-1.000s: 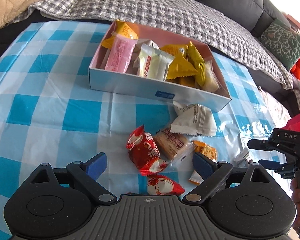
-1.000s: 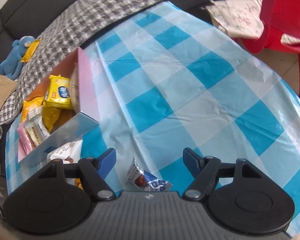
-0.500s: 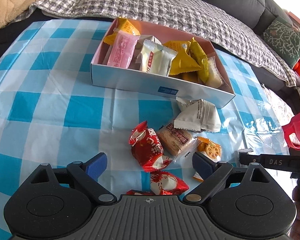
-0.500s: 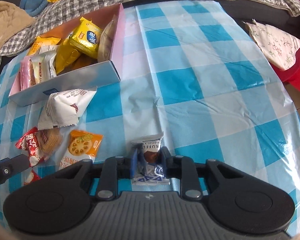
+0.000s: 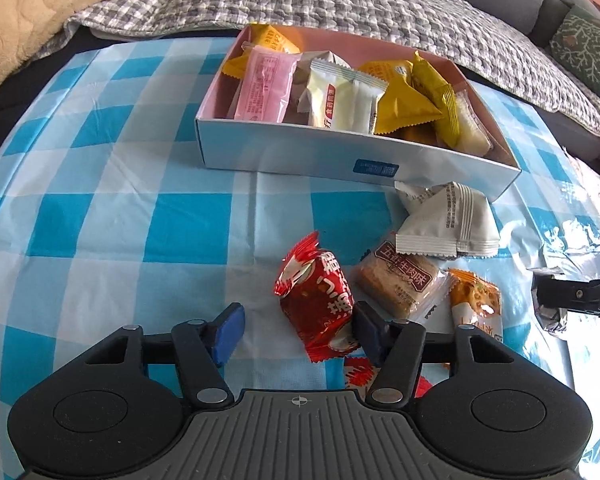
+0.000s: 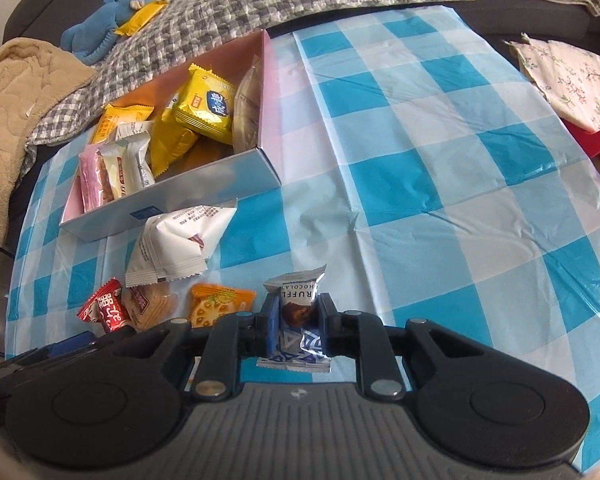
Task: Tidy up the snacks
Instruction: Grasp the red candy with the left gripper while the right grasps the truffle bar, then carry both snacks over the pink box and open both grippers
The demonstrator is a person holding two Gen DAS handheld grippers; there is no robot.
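Left gripper: jaws closing around the red candy wrapper; the right-hand pad touches the wrapper's edge, the left-hand pad stands apart from it with bare cloth between.
Right gripper: narrow, both pads pressed on a small chocolate truffle packet, white at the top and blue-and-white at the bottom.
Snack box: pale blue cardboard, pink inside, at 12 o'clock from the left gripper on the blue-and-white checked tablecloth.
Box contents: a pink packet, a white packet and several yellow packets, piled loosely.
Loose snacks: a white triangular pouch just beside the box's front wall, at 1 o'clock from the red candy; a clear-wrapped brown biscuit touching the pouch, at 3 o'clock from the candy; an orange cracker packet beside the biscuit, farther toward 3 o'clock.
Second red wrapper: partly hidden under the left gripper's body.
Background: a grey quilt, a beige blanket, and a blue plush toy with a yellow packet on it.
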